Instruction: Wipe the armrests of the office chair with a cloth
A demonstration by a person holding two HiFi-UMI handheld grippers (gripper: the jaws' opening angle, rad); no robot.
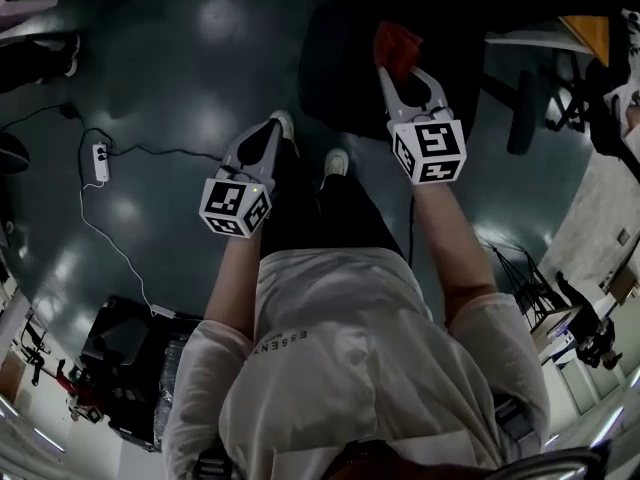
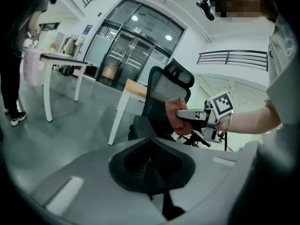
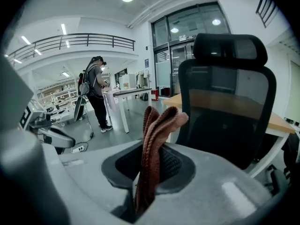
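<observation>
A reddish-brown cloth (image 1: 397,46) is folded between the jaws of my right gripper (image 1: 405,70), which is shut on it. In the right gripper view the cloth (image 3: 154,139) sticks up from the jaws, with the black mesh-back office chair (image 3: 225,102) just behind. The left gripper view shows that chair (image 2: 161,93) from the side, and the cloth (image 2: 174,120) held up against its front. No armrest is clearly visible. My left gripper (image 1: 270,133) hangs lower, over the person's legs, away from the chair (image 1: 345,63). Its jaws are shut with nothing in them.
A white power strip (image 1: 100,161) with a cable lies on the dark floor to the left. Black bags (image 1: 130,358) sit at lower left. A white table (image 2: 58,60) and a wood-topped desk (image 2: 133,89) flank the chair. A person (image 3: 96,93) stands at a far table.
</observation>
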